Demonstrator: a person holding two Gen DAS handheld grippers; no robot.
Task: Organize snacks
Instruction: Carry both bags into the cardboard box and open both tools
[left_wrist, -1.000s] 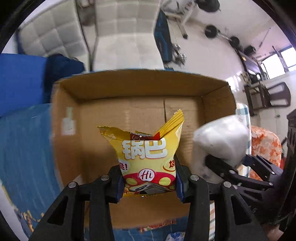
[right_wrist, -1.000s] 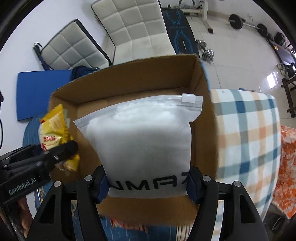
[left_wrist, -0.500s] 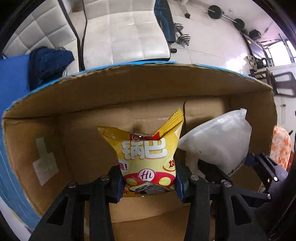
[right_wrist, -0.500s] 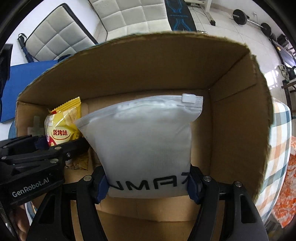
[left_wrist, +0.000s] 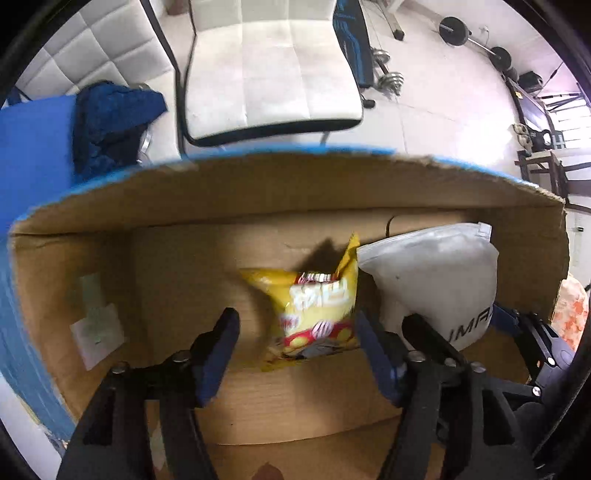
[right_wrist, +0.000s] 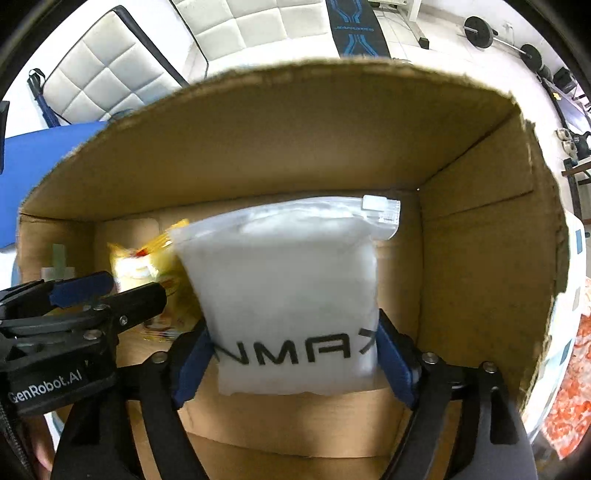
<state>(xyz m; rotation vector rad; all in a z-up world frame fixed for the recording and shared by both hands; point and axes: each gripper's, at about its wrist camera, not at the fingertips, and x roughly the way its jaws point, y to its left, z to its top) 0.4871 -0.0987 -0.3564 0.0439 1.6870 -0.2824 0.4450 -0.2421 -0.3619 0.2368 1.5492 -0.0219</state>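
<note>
Both grippers reach into an open cardboard box (left_wrist: 280, 192) (right_wrist: 480, 229). My left gripper (left_wrist: 295, 325) is open, its fingers spread wide. A yellow snack bag (left_wrist: 317, 310) (right_wrist: 147, 266) sits blurred between them, close to the right finger and free of the left one. My right gripper (right_wrist: 295, 343) is shut on a white zip bag (right_wrist: 291, 291) with black letters. In the left wrist view the white zip bag (left_wrist: 436, 280) stands just right of the yellow bag.
White padded chairs (left_wrist: 266, 62) (right_wrist: 99, 77) stand behind the box. A blue mat with a dark blue cloth (left_wrist: 110, 114) lies at the left. Weights (left_wrist: 458, 26) lie on the floor at the back right. A checked cloth (right_wrist: 576, 258) borders the box's right side.
My left gripper has opened and let go of the yellow snack bag, which now drops inside the box. Both grippers have gone deeper into the box. The white bag stays held.
</note>
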